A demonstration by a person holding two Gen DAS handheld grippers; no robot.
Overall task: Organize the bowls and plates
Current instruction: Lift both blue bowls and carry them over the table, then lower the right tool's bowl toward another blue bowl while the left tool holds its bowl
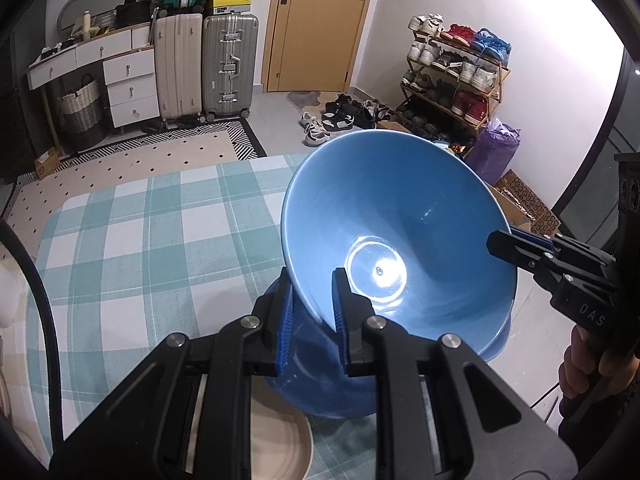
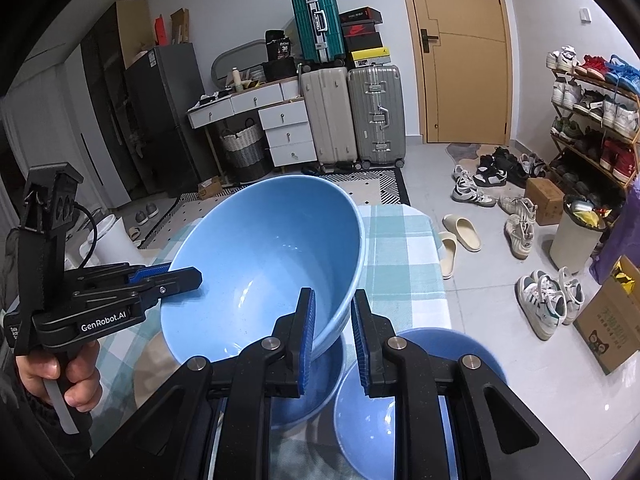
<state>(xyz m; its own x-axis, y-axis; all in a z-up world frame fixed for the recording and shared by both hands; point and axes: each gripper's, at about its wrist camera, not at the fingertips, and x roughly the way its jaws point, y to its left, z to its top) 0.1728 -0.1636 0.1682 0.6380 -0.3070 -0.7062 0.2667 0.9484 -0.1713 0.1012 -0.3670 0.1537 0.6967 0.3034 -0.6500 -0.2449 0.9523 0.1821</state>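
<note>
A large blue bowl [image 1: 400,232] is held tilted above the table; it also shows in the right wrist view [image 2: 272,264]. My left gripper [image 1: 312,312] is shut on its near rim. My right gripper [image 2: 334,332] straddles the opposite rim with a gap on its right side; in the left wrist view [image 1: 516,246] it sits at the bowl's right edge. A second blue bowl [image 1: 320,380] stands under the held one, seen also in the right wrist view [image 2: 316,392]. A third blue bowl [image 2: 404,404] stands to its right. A beige plate [image 1: 280,440] lies beneath.
The table wears a teal checked cloth [image 1: 160,240] and ends at a rounded far edge. Beyond it are a patterned rug [image 1: 160,152], suitcases [image 1: 228,64], a white drawer unit [image 1: 128,80], a shoe rack [image 1: 452,76] and loose shoes [image 2: 516,224] on the floor.
</note>
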